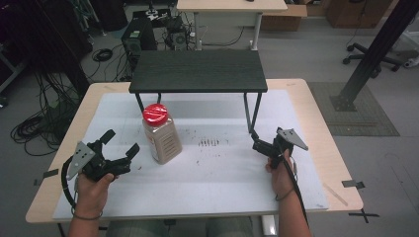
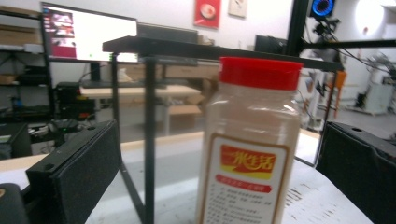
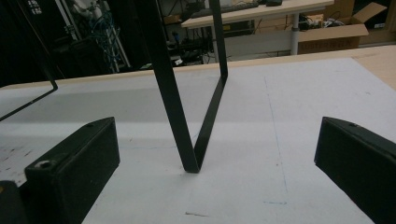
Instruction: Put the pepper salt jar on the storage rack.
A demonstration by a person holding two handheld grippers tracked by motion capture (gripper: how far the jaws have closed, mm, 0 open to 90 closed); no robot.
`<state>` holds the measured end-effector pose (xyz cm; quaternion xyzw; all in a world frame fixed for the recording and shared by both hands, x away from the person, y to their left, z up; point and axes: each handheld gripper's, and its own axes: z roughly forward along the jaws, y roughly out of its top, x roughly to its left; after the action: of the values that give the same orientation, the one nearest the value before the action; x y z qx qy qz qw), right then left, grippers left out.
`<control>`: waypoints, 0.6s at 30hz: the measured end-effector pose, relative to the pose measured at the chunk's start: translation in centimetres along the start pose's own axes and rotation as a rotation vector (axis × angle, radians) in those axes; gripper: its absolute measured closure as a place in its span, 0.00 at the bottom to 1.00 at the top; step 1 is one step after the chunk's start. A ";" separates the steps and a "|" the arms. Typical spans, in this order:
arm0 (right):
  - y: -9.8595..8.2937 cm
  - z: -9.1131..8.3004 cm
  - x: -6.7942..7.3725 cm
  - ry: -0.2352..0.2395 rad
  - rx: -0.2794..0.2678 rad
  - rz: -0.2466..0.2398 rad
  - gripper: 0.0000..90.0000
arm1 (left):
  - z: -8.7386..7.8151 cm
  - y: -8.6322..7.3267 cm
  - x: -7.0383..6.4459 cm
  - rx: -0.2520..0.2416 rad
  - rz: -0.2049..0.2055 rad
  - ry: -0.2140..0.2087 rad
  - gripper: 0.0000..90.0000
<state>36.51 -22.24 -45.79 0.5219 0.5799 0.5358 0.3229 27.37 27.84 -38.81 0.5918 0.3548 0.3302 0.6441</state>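
Red-capped spice jar [image 1: 161,133] upright on your bench [image 1: 316,123], your left tool [image 1: 120,143] released just beside it, your right tool [image 1: 258,141] released facing the black shelf's leg [image 1: 252,114].

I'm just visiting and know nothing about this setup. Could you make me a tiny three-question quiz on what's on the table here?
1. True or false: the clear plastic jar with the red lid stands upright on the white mat.
2. Which gripper is nearer the jar: A left, B right?
3. Fill in: the right gripper faces a leg of the small black ____.

Key: 1 true; 2 A; 3 shelf.
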 end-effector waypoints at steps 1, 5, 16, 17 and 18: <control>0.0 0.0 0.0 0.000 0.000 0.000 0.00 | 0.1 0.2 0.0 0.010 -0.002 -0.006 0.00; 0.0 0.0 0.0 0.002 0.000 0.000 0.00 | 0.7 0.9 0.0 0.050 0.005 -0.025 0.00; 0.0 0.0 -0.1 0.006 -0.001 0.007 0.00 | 2.4 2.0 0.0 0.173 0.037 -0.088 0.00; 0.0 0.1 -0.1 0.006 -0.001 0.008 0.00 | 2.5 2.1 0.0 0.181 0.036 -0.091 0.00; 0.0 0.1 -0.1 0.007 -0.001 0.009 0.00 | 2.7 2.1 0.0 0.187 0.037 -0.092 0.00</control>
<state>36.58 -22.30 -45.80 0.5224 0.5785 0.5393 0.3187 29.61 26.58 -36.58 0.6703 0.3434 0.2799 0.5953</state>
